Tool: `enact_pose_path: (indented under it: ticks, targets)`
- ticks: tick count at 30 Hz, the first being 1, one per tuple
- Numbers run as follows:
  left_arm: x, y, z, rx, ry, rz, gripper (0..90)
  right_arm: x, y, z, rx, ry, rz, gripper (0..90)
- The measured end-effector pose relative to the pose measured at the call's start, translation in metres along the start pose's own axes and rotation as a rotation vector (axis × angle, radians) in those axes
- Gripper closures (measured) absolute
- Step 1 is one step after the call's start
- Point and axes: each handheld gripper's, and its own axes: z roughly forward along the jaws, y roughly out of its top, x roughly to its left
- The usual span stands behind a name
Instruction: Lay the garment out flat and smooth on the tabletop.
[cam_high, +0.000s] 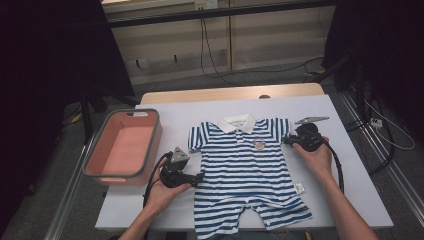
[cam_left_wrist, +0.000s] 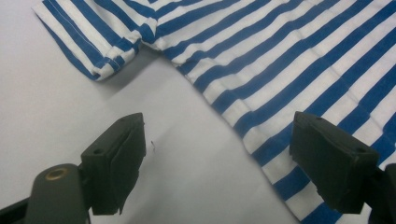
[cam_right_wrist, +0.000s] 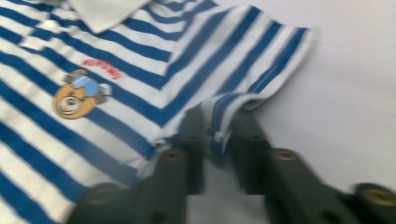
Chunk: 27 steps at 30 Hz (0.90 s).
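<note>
A blue-and-white striped baby romper (cam_high: 245, 172) with a white collar and a bear badge lies flat on the white table (cam_high: 350, 190). My left gripper (cam_high: 199, 177) rests at the romper's left edge, just below the left sleeve. In the left gripper view its jaws stand wide apart, one over bare table and one over the striped side edge (cam_left_wrist: 280, 88), so that gripper (cam_left_wrist: 219, 163) is open. My right gripper (cam_high: 289, 141) is at the right sleeve. In the right gripper view the gripper (cam_right_wrist: 219, 128) is shut on a fold of the striped sleeve hem (cam_right_wrist: 224, 112).
A pink bin with a grey rim (cam_high: 122, 145) sits on the table's left part, close to my left hand. Cables trail from both grippers. Dark stands and floor cables lie beyond the table's far edge (cam_high: 230, 94).
</note>
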Motion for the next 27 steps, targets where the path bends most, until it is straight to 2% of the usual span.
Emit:
enact_pose_path:
  ticks: [12,19,24,27]
  targets:
    - [0.000,-0.004,-0.005,-0.007,0.021,0.004,19.1,-0.002,-0.005,-0.012,-0.012,-0.043,-0.008,88.5]
    - [0.002,-0.006,-0.004,-0.005,0.022,-0.001,19.1,-0.010,-0.009,-0.016,-0.014,-0.069,0.011,88.5]
    - [0.002,-0.006,-0.002,0.005,0.020,0.007,18.7,-0.012,-0.012,-0.020,-0.006,-0.073,0.021,88.2]
    - [0.002,-0.006,0.000,0.010,0.015,0.008,18.1,-0.014,-0.013,-0.022,-0.014,-0.056,0.042,85.7]
